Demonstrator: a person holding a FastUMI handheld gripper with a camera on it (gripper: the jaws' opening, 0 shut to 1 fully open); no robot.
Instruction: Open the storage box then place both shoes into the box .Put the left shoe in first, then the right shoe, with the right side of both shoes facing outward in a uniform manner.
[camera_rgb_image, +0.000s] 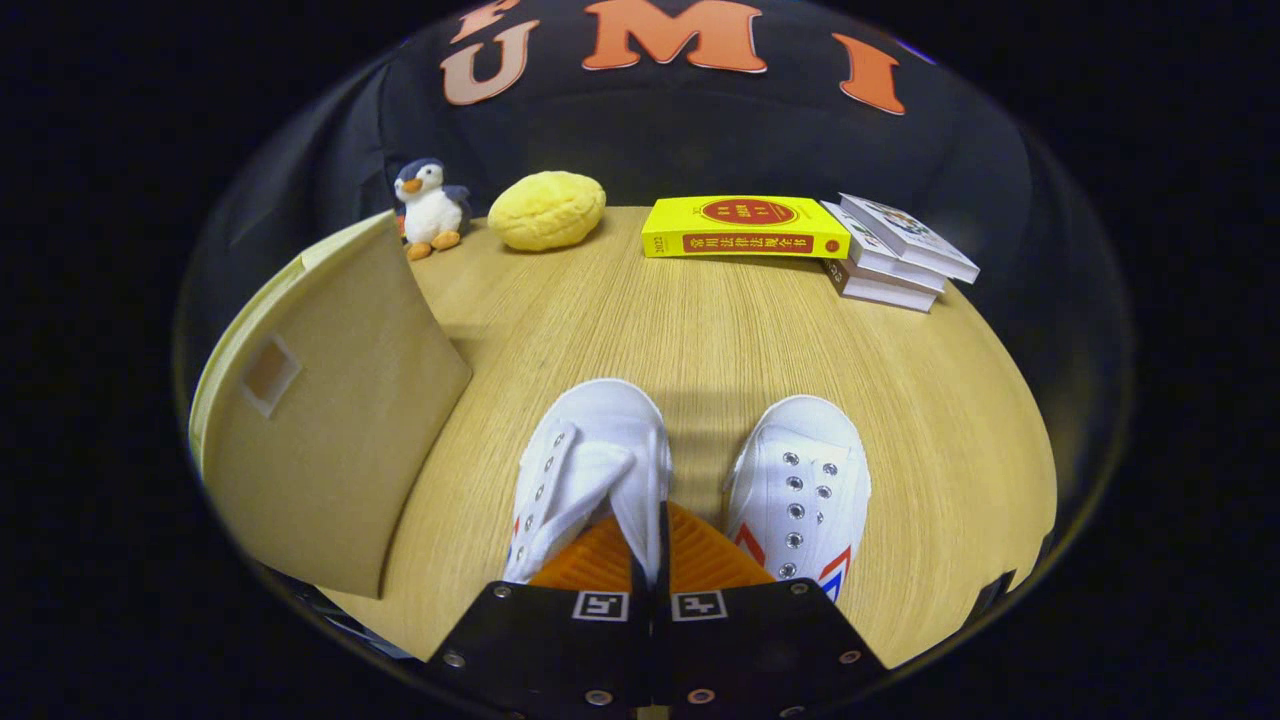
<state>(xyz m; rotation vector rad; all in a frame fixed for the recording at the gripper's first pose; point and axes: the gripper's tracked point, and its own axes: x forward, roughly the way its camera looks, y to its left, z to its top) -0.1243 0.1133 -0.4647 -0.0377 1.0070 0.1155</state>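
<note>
- gripper (650, 560): fingers pressed together, pinching the inner side wall of the left white shoe (590, 470); fabric is sandwiched between the two pads (600, 565)
- that shoe: white canvas sneaker with metal eyelets and a red/blue mark on its side, toe pointing away from the gripper, tilted slightly; can't tell if the sole is off the table
- second white shoe (800, 490): just beside the first, to the right of the fingers, not touching them, upright on the table, toe also pointing away, red/blue stripes near the heel end
- storage box (320, 420): tan, left of the shoes, near them but apart; a flat panel with a small square patch faces the camera; can't tell if it is open
- wooden table (700, 330): light grain
- far edge beyond the shoes: plush penguin (430, 207), yellow bun-shaped plush (547, 210) beside it, yellow book (745, 227), stack of white books (895, 255) touching the yellow one
</note>
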